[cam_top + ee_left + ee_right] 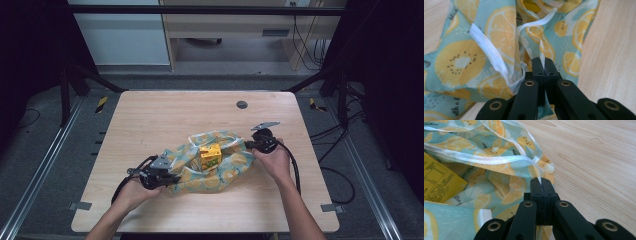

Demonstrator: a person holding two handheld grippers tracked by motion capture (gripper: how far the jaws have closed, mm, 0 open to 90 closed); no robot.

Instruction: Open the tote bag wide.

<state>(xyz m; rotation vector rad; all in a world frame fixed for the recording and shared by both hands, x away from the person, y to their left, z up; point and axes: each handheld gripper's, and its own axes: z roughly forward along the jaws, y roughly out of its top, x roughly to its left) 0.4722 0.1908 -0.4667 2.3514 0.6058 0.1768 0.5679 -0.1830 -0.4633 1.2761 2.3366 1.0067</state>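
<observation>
A lemon-print cloth bag (225,167) lies on the wooden table (150,120), spread open between my two grippers. A yellow box (210,155) sits inside it. My left gripper (172,178) is shut on the bag's white-edged rim at its left end; in the left gripper view the black jaws (543,62) pinch the fabric (499,30). My right gripper (248,144) is shut on the rim at the bag's right end. In the right gripper view its jaws (541,183) clamp the white rim (499,160), and the yellow box (439,182) shows at left.
A dark round grommet (242,104) sits in the tabletop at the back. Black frame posts stand at both sides of the table. Bare wood lies around the bag on all sides.
</observation>
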